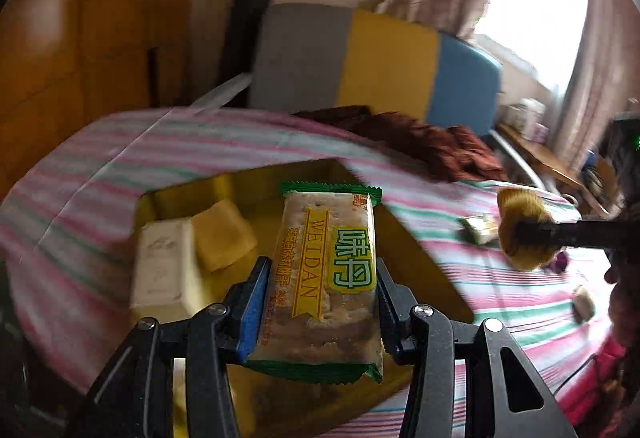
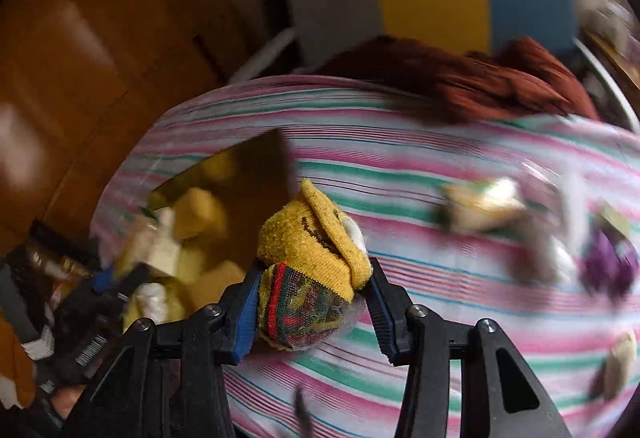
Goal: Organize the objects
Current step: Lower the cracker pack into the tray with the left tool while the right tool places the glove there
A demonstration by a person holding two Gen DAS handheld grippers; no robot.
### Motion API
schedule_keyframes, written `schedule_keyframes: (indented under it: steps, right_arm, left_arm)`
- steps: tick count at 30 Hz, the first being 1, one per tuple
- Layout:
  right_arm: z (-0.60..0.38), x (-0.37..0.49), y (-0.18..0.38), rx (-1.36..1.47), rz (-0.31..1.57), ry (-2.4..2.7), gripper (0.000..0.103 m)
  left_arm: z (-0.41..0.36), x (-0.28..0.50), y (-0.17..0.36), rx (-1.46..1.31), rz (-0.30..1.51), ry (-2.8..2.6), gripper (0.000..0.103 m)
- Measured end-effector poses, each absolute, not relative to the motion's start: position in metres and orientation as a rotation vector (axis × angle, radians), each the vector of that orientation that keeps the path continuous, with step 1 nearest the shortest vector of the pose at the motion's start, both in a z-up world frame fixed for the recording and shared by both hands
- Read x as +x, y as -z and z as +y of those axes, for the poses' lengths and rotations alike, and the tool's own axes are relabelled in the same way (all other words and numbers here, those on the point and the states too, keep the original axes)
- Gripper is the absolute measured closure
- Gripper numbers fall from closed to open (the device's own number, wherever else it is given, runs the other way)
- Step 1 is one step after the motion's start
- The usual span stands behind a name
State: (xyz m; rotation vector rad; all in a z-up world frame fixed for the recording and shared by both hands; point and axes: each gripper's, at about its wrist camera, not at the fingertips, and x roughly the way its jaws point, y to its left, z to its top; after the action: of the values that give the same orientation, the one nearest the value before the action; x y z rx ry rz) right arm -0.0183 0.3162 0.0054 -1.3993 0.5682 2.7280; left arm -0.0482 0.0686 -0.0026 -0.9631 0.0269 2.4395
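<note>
My left gripper (image 1: 318, 274) is shut on a green-edged cracker packet (image 1: 324, 278) and holds it over a yellow box (image 1: 416, 258) on the striped bed. The box holds a white block (image 1: 164, 266) and a yellow block (image 1: 224, 234). My right gripper (image 2: 312, 274) is shut on a rolled yellow sock (image 2: 316, 238) with a striped cuff, above the bedsheet just right of the box (image 2: 264, 158). In the left wrist view the right gripper with the sock (image 1: 524, 230) shows at the right. The left gripper (image 2: 108, 290) shows at the lower left of the right wrist view.
Small packets (image 2: 480, 206) and a purple item (image 2: 608, 262) lie on the striped sheet (image 2: 400, 166) to the right. A rust-brown blanket (image 2: 480, 78) lies at the far edge. A grey, yellow and blue headboard (image 1: 380, 66) and wooden wardrobe (image 1: 80, 18) stand behind.
</note>
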Motion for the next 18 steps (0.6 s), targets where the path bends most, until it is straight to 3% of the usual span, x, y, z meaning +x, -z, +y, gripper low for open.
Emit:
schedule_keyframes:
  steps: [3, 5, 9, 13, 18]
  right_arm:
    - [0.283, -0.055, -0.008, -1.426, 0.521, -2.779, 0.055]
    - [0.264, -0.08, -0.012, -1.403, 0.506, -2.813, 0.049]
    - [0.236, -0.11, -0.023, -1.351, 0.472, -2.858, 0.042]
    - [0.221, -0.105, -0.029, -1.304, 0.402, -2.893, 0.029]
    - [0.209, -0.077, -0.036, -1.165, 0.224, -2.902, 0.029]
  left_arm:
    - [0.05, -0.055, 0.018, -1.032, 0.014, -2.486, 0.054]
    - [0.045, -0.057, 0.026, -1.063, 0.017, -2.508, 0.054]
    - [0.033, -0.058, 0.027, -1.051, -0.014, -2.544, 0.04]
    - [0.022, -0.055, 0.022, -1.003, -0.008, -2.589, 0.036]
    - [0.015, -0.056, 0.019, -1.01, -0.027, -2.622, 0.035]
